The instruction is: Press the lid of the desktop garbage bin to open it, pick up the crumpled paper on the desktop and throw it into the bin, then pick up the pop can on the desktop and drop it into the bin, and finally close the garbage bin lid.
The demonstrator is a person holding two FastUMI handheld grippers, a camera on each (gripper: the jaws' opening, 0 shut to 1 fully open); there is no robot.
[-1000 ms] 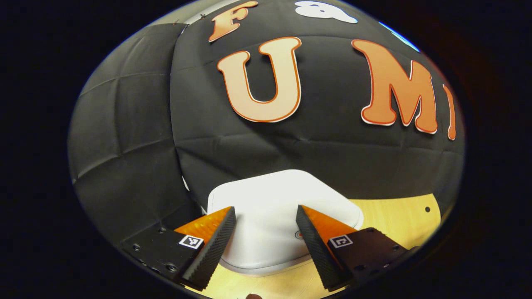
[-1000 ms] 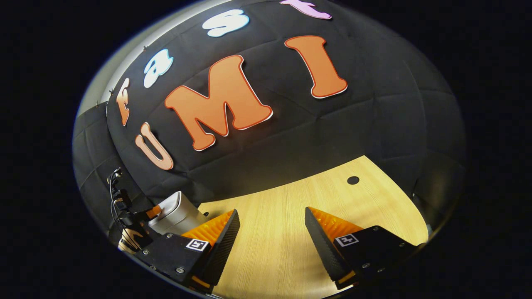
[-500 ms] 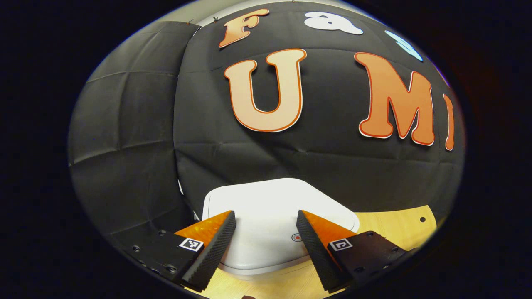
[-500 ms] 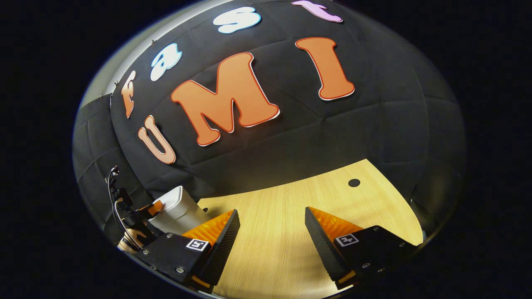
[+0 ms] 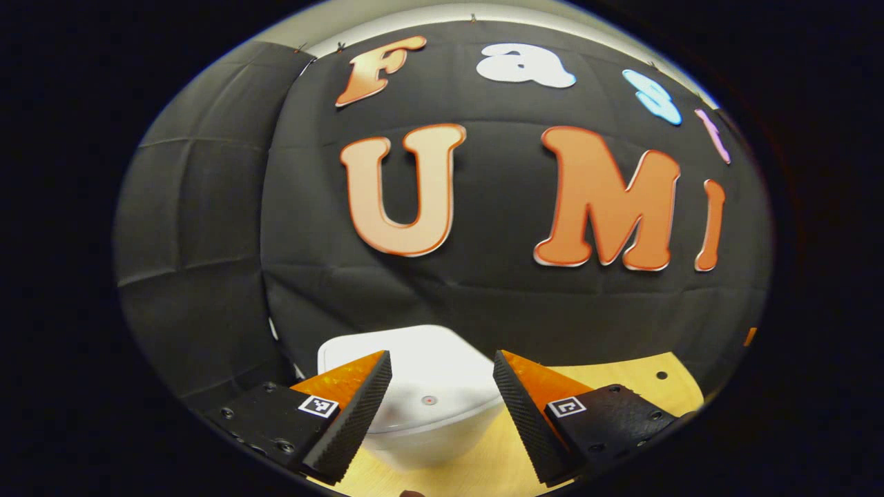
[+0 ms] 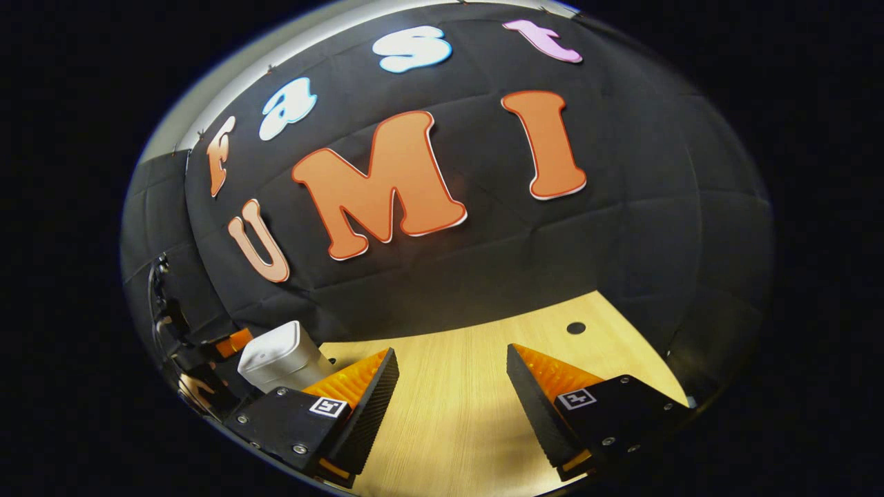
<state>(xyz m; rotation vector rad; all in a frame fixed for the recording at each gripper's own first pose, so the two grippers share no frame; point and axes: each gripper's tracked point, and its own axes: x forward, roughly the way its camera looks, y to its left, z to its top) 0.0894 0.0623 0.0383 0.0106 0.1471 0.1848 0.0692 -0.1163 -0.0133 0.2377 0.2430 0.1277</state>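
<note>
The white desktop bin (image 5: pixel 421 386) stands on the wooden table against the booth wall, its lid down and a small red dot (image 5: pixel 429 400) near the lid's front. My left gripper (image 5: pixel 442 355) hovers open just in front of and above the lid, with nothing between its fingers. In the right gripper view the same bin (image 6: pixel 276 355) sits at the far left, with the left gripper (image 6: pixel 224 344) close beside it. My right gripper (image 6: pixel 452 351) is open over bare tabletop, holding nothing.
The light wooden table (image 6: pixel 449 414) runs to the black cloth wall. A small dark round hole (image 6: pixel 575 328) lies in the tabletop to the right, also seen as a hole (image 5: pixel 661 375) in the left gripper view.
The left gripper has drawn back and tilted up from the bin, whose lid now looks smaller and lower between the fingers. The right gripper has shifted only slightly.
</note>
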